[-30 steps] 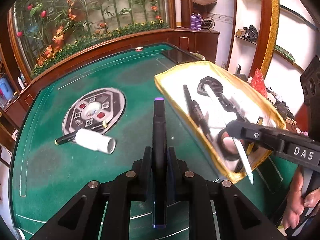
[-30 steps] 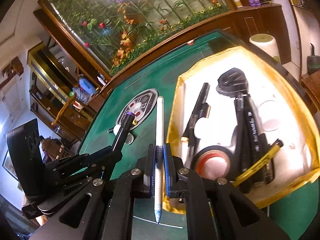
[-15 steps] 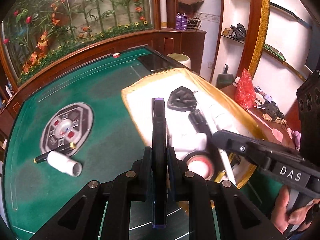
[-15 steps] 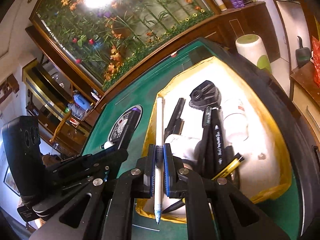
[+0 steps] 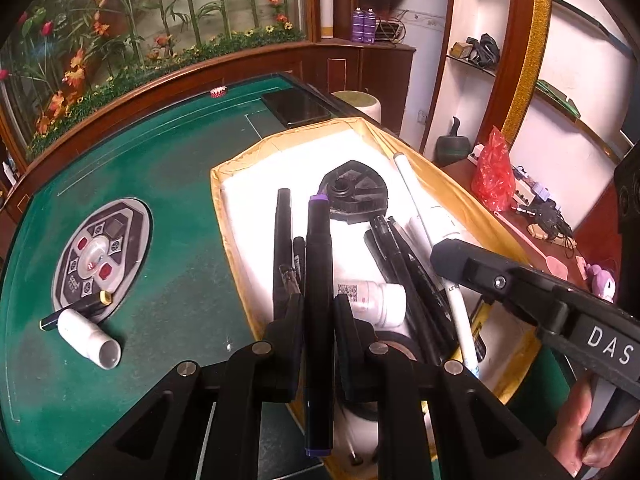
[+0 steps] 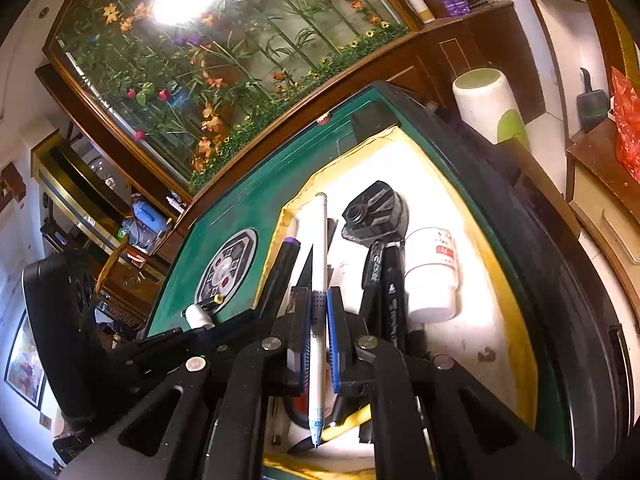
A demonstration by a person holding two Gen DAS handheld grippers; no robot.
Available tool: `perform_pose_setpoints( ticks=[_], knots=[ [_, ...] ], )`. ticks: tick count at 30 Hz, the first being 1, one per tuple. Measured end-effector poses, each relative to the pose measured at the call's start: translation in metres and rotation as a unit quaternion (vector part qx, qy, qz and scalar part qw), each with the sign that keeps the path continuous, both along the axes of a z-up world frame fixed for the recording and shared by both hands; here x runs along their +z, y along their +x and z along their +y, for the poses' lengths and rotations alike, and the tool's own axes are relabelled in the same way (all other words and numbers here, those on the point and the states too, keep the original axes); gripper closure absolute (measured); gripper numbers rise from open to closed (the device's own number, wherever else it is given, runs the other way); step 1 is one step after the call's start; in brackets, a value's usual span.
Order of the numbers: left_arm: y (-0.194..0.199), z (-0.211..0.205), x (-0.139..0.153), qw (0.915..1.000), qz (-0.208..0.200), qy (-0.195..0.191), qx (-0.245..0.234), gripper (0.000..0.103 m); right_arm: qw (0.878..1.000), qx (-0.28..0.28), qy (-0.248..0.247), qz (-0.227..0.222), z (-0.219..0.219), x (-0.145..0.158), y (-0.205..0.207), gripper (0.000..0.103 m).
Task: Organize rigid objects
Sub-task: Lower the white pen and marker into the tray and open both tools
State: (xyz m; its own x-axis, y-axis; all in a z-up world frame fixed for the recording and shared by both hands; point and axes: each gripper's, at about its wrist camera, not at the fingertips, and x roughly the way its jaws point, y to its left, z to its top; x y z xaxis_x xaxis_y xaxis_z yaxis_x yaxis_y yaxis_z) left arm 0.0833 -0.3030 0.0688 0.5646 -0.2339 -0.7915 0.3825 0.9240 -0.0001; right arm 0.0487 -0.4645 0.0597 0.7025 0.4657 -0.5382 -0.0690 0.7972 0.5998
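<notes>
Over the tray (image 5: 400, 140) now, no longer the felt: my left gripper (image 5: 318, 312) clamps the marker (image 5: 319, 264), right gripper (image 6: 319, 316) the pen (image 6: 318, 280); both ready to drop.

My left gripper (image 5: 319, 320) is matte black plastic, its angular linkage arms pinned with round silver screws. My right gripper (image 6: 318, 334) matches, with blue pads inside and white "DAS" lettering along its arm. Bare skin shows on my right hand (image 5: 582, 436).
</notes>
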Motion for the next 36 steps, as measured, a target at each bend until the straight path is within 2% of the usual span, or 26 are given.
perform_pose_setpoints(
  ticks=[8,19,36],
  knots=[
    [0.007,-0.007,-0.011,0.9999,0.009,-0.013,0.001,0.089,1.000,-0.003,-0.011,0.018,0.001,-0.011,0.013,0.096],
    [0.007,-0.007,-0.012,0.9996,0.000,-0.029,-0.003,0.089,0.999,-0.009,-0.041,0.034,0.006,-0.023,0.018,0.096],
    [-0.004,-0.012,-0.014,0.9996,-0.010,-0.020,-0.014,0.088,0.997,-0.010,-0.071,0.036,0.016,-0.021,0.012,0.096]
  ],
)
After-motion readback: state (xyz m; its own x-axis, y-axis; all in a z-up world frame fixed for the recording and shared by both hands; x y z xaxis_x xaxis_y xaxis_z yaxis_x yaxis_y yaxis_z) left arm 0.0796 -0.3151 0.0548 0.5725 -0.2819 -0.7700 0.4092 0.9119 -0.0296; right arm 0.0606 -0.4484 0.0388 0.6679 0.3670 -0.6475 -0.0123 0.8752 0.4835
